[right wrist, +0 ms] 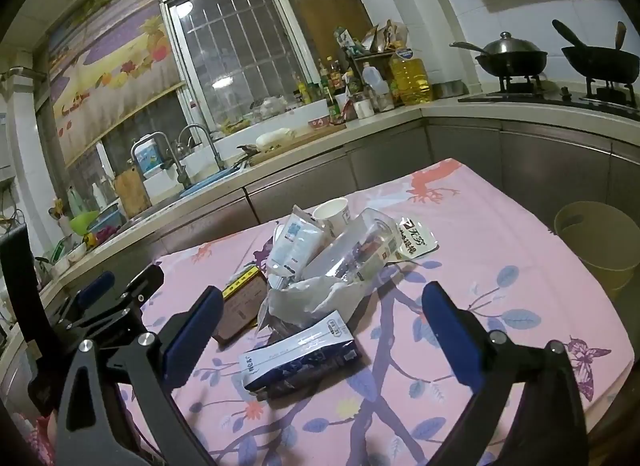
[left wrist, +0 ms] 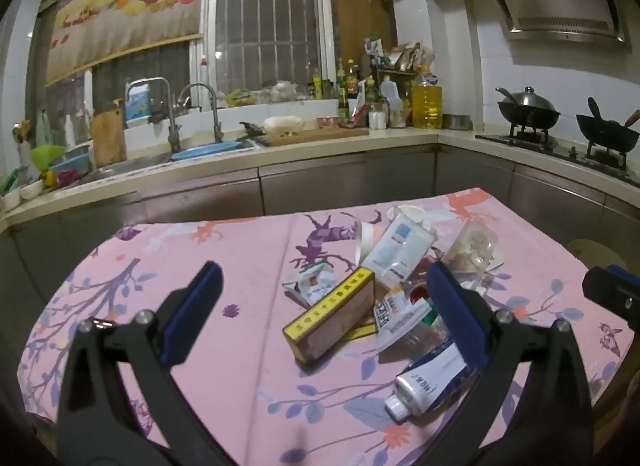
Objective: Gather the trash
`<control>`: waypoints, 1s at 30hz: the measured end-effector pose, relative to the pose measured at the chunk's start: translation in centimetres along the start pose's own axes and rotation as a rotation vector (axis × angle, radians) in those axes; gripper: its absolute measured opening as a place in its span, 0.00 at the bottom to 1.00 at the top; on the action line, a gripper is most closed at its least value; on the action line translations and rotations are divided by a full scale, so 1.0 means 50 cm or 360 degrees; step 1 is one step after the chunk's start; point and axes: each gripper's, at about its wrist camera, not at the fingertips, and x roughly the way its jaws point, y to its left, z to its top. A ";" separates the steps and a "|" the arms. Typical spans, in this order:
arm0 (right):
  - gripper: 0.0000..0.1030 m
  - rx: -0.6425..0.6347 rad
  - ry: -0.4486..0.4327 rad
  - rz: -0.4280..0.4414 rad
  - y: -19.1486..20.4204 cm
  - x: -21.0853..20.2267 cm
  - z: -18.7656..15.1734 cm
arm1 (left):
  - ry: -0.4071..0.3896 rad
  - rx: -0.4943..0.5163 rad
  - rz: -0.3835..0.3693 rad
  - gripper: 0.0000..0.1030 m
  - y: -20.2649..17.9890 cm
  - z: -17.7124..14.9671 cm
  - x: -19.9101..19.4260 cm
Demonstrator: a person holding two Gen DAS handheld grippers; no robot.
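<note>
The left hand-held gripper hangs released above the desk, its blue pads spread wide with nothing between them. The right hand-held gripper is likewise released, jaws wide apart and grasping nothing. The desk carries a pink cloth printed with branches and leaves. The trash lies in one loose heap at the centre right of the left wrist view. At its near edge is a yellow and brown box, tilted against the heap. A white tube lies toward the lower right of that frame, cap pointing lower left, partly behind the right-hand pad. A white and blue pouch leans at the back of the heap, with a paper cup behind it. In the right wrist view a crumpled clear plastic bottle sits at frame centre, and a dark blue and white carton lies flat in front of it, between the pads. A pale bin stands beyond the desk edge at the right of that frame. The sink counter runs across the background.
</note>
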 end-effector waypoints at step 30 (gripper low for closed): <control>0.90 -0.0015 0.0019 -0.0011 0.007 0.009 -0.008 | -0.0024 -0.0006 -0.0014 0.95 0.018 -0.007 -0.008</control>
